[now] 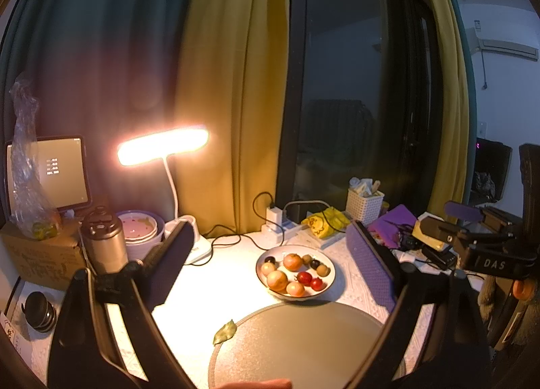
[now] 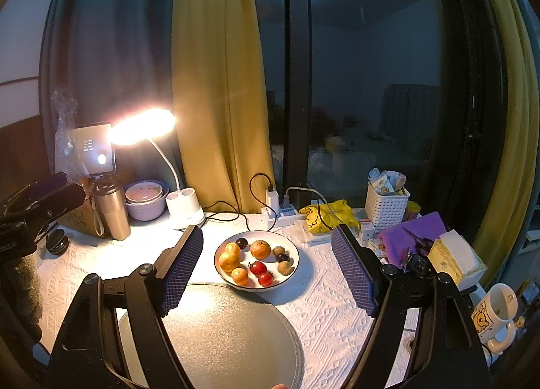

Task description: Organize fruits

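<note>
A white plate point(image 1: 325, 287) point(image 2: 293, 250) on the table holds several small fruits: oranges point(image 1: 277, 280) point(image 2: 260, 249), red cherry tomatoes point(image 1: 304, 277) point(image 2: 258, 268), dark grapes point(image 2: 241, 242) and brownish round fruits point(image 2: 284, 267). A large grey round tray point(image 1: 303, 348) point(image 2: 222, 331) lies empty in front of the plate. A dry leaf point(image 1: 224, 331) rests on its left rim. My left gripper point(image 1: 270, 267) is open and empty, above the table before the plate. My right gripper point(image 2: 266, 264) is open and empty, framing the plate. The right gripper also shows in the left wrist view point(image 1: 472, 240).
A lit desk lamp point(image 1: 162, 146) point(image 2: 143, 126), a steel flask point(image 1: 104, 240) point(image 2: 111, 210), stacked bowls point(image 2: 146, 198), a tablet point(image 1: 64, 173), a power strip with cables point(image 2: 280, 210), a white basket point(image 2: 386, 205), purple cloth with scissors point(image 2: 415, 237), a tissue box point(image 2: 455, 260) and a mug point(image 2: 496, 311) crowd the table's back and sides.
</note>
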Demonstrator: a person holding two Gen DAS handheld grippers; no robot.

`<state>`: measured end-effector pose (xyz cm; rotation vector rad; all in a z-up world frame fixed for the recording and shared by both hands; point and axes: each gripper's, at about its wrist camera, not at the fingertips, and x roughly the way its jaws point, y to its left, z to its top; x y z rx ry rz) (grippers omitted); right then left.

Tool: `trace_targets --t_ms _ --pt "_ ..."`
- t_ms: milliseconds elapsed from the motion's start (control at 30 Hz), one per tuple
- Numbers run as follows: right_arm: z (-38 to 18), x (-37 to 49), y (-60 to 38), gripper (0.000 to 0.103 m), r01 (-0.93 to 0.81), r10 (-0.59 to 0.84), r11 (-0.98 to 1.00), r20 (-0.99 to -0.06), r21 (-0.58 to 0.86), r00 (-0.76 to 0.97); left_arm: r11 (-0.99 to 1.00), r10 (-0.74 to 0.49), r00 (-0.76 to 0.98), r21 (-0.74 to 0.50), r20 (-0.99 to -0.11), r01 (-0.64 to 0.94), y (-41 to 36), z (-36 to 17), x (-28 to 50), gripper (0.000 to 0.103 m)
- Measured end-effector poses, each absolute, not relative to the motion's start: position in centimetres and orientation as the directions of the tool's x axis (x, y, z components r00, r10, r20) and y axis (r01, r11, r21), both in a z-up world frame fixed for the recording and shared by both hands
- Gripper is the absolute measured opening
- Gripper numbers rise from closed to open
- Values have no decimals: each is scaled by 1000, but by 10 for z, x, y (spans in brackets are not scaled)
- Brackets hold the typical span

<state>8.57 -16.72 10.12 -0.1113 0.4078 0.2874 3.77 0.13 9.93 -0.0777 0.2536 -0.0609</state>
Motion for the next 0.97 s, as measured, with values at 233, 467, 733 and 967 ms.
trace_targets --t_ms 233,467,733,967 --pt "100 87 -167 81 -298 254 953 -407 -48 878 995 -71 966 -85 -249 51 1 99 39 92" --pt "100 87 -167 81 -298 254 953 -407 -48 877 995 -72 966 -84 -248 52 1 99 39 92" --pt "99 89 -166 81 -298 254 953 -408 -47 877 995 -73 965 -83 -251 54 0 98 42 92" --pt "94 94 -165 81 -305 260 951 -417 -44 871 995 -77 961 -82 -266 57 1 94 47 92"
